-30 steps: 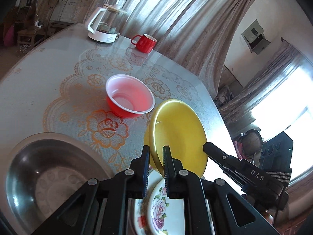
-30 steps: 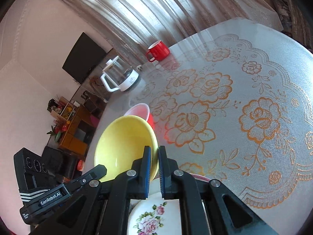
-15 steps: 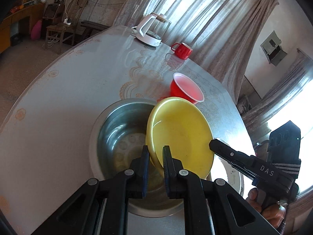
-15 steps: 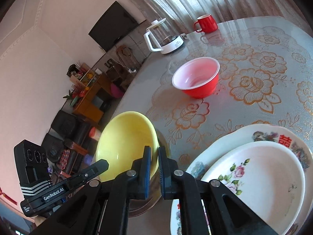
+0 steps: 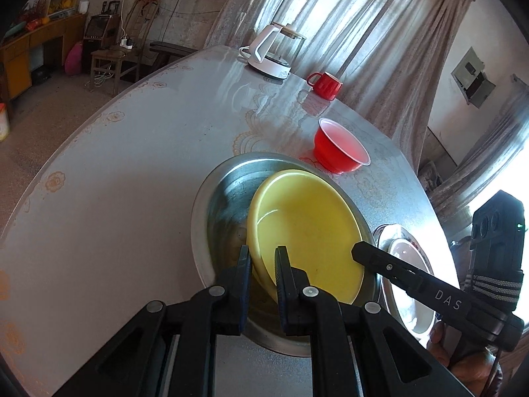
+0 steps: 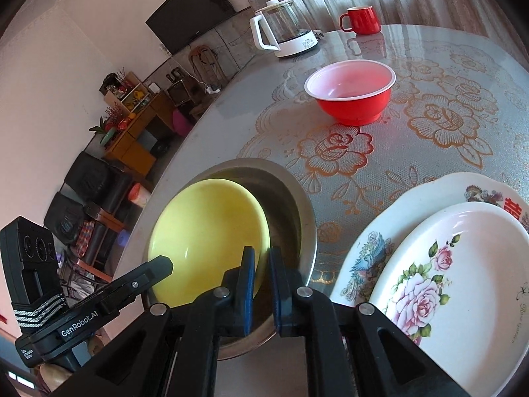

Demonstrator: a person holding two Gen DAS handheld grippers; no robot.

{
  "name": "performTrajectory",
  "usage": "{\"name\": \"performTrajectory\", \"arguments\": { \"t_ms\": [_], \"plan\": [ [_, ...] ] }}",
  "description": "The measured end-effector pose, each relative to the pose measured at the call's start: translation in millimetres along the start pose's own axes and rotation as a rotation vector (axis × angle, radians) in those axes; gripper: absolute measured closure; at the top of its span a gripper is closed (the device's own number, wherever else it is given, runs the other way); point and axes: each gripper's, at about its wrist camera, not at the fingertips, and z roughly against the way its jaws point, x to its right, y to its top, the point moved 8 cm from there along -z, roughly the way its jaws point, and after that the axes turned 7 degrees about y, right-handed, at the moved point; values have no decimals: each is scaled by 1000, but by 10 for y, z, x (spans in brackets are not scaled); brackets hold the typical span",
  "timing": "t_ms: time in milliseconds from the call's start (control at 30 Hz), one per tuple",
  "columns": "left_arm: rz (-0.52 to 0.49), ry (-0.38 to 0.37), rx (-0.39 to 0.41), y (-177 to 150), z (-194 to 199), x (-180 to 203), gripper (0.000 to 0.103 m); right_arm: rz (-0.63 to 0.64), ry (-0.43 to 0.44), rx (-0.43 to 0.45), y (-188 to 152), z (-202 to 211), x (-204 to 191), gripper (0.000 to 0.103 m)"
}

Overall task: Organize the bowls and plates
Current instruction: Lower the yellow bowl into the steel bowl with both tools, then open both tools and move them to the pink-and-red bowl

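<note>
A yellow bowl (image 5: 305,228) sits inside a large steel bowl (image 5: 224,192) on the table. My left gripper (image 5: 263,258) is shut on the yellow bowl's near rim. My right gripper (image 6: 261,258) is shut on the opposite rim of the yellow bowl (image 6: 205,235), which rests in the steel bowl (image 6: 294,198). A red plastic bowl (image 6: 352,94) stands further back; it also shows in the left wrist view (image 5: 340,150). A floral white plate (image 6: 463,281) lies stacked on a larger patterned plate (image 6: 406,208) to the right.
A white glass kettle (image 6: 284,33) and a red mug (image 6: 362,20) stand at the far side of the round table (image 5: 115,178). A lace-patterned mat (image 6: 429,125) covers the table. Furniture and a TV line the room behind.
Both grippers carried the yellow bowl from above the plates over to the left and lowered it into the steel bowl. The grip on the rim stayed the same.
</note>
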Motion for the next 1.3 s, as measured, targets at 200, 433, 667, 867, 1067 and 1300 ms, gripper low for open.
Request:
{"name": "performTrajectory", "arguments": {
  "t_ms": [200, 433, 667, 867, 1067, 1300],
  "plan": [
    [-32, 47, 25, -28, 14, 16, 87, 71, -75, 4, -46, 44, -68, 88],
    [-78, 106, 71, -58, 73, -6, 84, 148, -130, 19, -84, 51, -162, 78],
    [-98, 121, 92, -67, 115, 2, 81, 173, -139, 44, -95, 75, -189, 73],
    [-116, 137, 109, -87, 143, 30, 77, 177, -167, 80, -81, 184, -182, 68],
    [-133, 148, 134, -93, 192, 76, 61, 127, -157, 106, -77, 281, -95, 65],
    [-149, 169, 157, -101, 238, 107, 52, 103, -121, 154, -65, 461, -65, 59]
  ]
}}
